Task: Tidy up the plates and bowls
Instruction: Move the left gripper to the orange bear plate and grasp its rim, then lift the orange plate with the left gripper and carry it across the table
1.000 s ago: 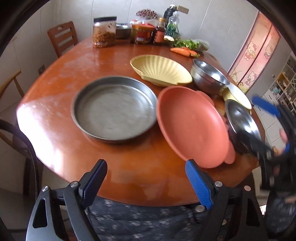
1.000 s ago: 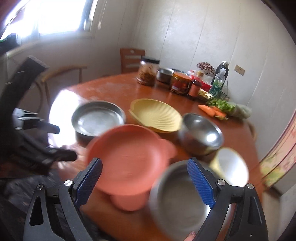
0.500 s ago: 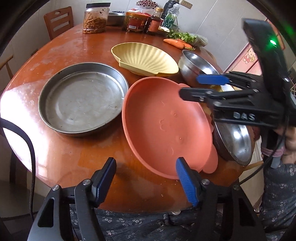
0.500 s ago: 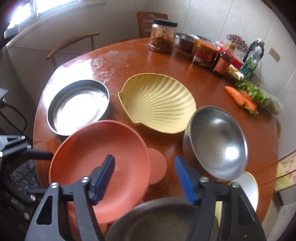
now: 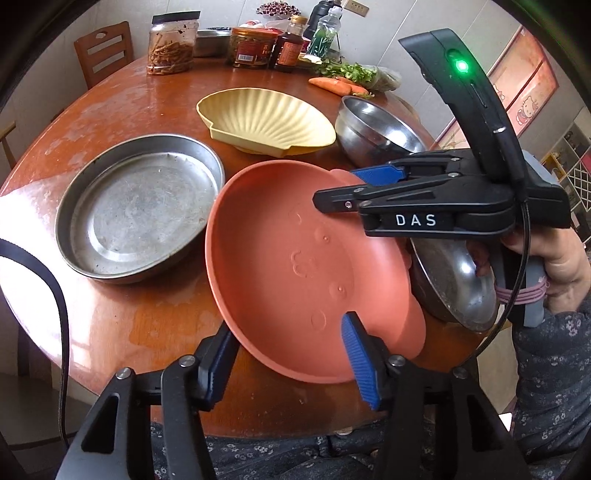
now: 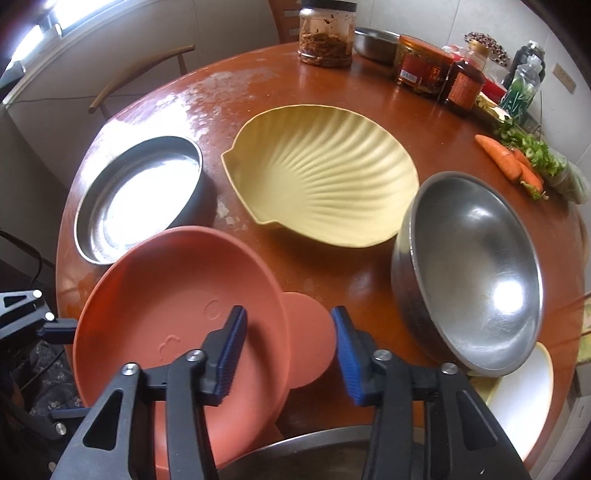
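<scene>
**Both tongs closing on the terracotta plate**

Closing in now, both sides at once, and everything hangs on the terracotta plate (image 5: 295, 266), tilted up at the near edge of the table (image 5: 155, 325). My left gripper (image 5: 291, 365) straddles its near rim, jaws narrowing, one pad under the rim and one inside the dish; I can't tell whether they press yet. My right gripper (image 6: 288, 343) is closing too, astride the plate's right rim beside its round ear tab, pads not yet touching. So the plate lies straight ahead of my left tongs and down-left of my right ones; the left is nearer its body, the right nearer the ear.

Just right of the plate, partly beneath it, sits a steel bowl (image 5: 454, 280). Left of the plate, almost touching, the flat steel pan (image 5: 140, 206). Beyond the plate, the yellow shell dish (image 6: 321, 181), and to that dish's right the big steel bowl (image 6: 476, 269). Farthest off, well apart from the plate: jars (image 6: 325, 33) and carrots (image 6: 506, 158).
</scene>
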`<state>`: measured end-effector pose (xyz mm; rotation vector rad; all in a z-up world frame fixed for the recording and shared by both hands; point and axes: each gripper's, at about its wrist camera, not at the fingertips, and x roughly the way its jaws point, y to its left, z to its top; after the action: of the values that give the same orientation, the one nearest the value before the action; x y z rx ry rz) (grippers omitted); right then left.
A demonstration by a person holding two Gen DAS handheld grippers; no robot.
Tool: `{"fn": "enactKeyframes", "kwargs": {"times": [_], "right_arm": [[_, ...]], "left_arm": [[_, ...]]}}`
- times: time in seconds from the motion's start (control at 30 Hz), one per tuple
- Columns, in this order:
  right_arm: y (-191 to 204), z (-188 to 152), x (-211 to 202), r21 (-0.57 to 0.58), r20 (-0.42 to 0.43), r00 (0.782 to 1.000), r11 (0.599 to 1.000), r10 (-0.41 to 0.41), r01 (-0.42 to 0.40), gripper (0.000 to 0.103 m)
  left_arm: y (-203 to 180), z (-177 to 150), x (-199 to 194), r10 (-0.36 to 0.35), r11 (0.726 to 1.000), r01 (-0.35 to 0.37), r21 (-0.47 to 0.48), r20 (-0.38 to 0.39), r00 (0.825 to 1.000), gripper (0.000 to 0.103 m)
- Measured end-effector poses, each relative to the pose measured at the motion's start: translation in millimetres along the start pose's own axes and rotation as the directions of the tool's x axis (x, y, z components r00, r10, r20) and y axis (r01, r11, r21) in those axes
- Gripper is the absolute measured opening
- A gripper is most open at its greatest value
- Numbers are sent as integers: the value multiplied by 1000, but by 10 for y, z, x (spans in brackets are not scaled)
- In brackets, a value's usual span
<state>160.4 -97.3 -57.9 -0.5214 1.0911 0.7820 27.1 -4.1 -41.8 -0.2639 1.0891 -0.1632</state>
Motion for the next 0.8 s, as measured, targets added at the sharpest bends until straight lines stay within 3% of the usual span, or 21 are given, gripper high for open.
{"fn": "enactKeyframes", "kwargs": {"times": [0.07,0.23,0.4,0.8], "right_arm": [[-3,0,4,8,7,1000,1000,-15,15,44],[-58,5,-44,52,33,999,999,-13,11,41],[-86,27,-171,80,66,998,997,-1,-5,39],[75,220,-448,108,145,989,993,32,-48,38]], "left_arm": [[5,1,2,16,1000,-16,-3,10,1000,44],[74,11,-8,25,999,-25,-27,22,999,30],[90,24,-56,14,1000,-13,-25,30,999,29],[306,23,-488,36,998,-29,-51,140,990,29]]}}
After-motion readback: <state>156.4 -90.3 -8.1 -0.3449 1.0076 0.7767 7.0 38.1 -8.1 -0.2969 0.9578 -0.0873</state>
